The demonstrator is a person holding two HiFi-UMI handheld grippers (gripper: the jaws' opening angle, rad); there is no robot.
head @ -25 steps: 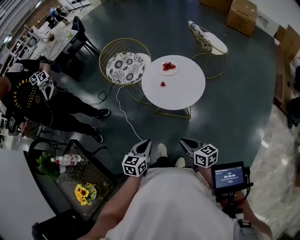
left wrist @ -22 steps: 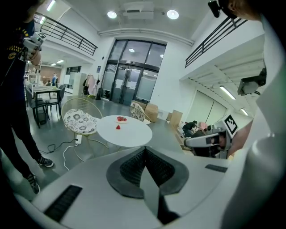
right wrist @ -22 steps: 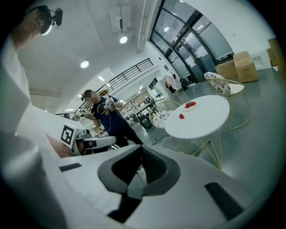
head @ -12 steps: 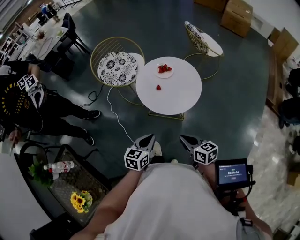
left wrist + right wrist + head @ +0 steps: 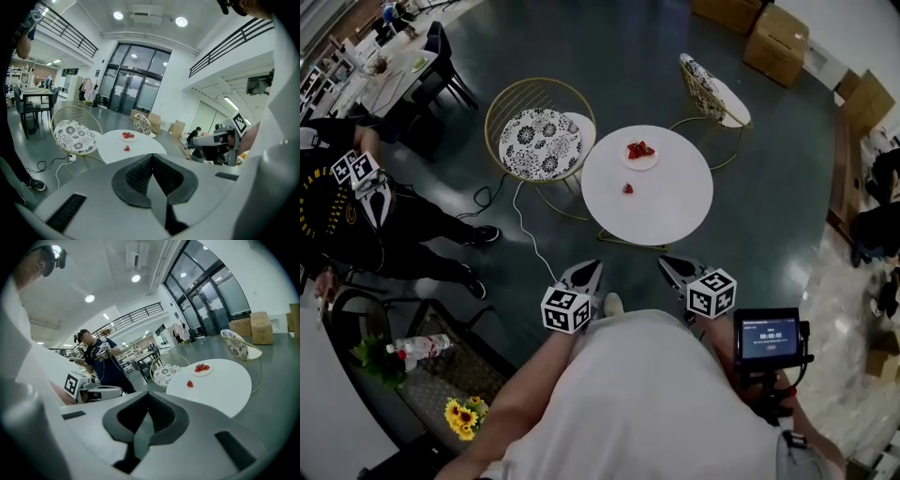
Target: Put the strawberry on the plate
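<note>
Left gripper (image 5: 587, 276) empty, jaws pressed together; strawberry (image 5: 627, 188) sits well ahead of it, a touch right, on the table (image 5: 675, 202); plate (image 5: 643, 165) just beyond the berry; right gripper (image 5: 673, 268) closed too, holding nothing; this looks like the approach step; next: close in, open one gripper's jaws, straddle the berry.

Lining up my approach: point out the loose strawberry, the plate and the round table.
loose strawberry (image 5: 627, 188), head view, its middle.
plate (image 5: 643, 165), head view, bare near rim.
round table (image 5: 675, 202), head view, bare top.
</note>
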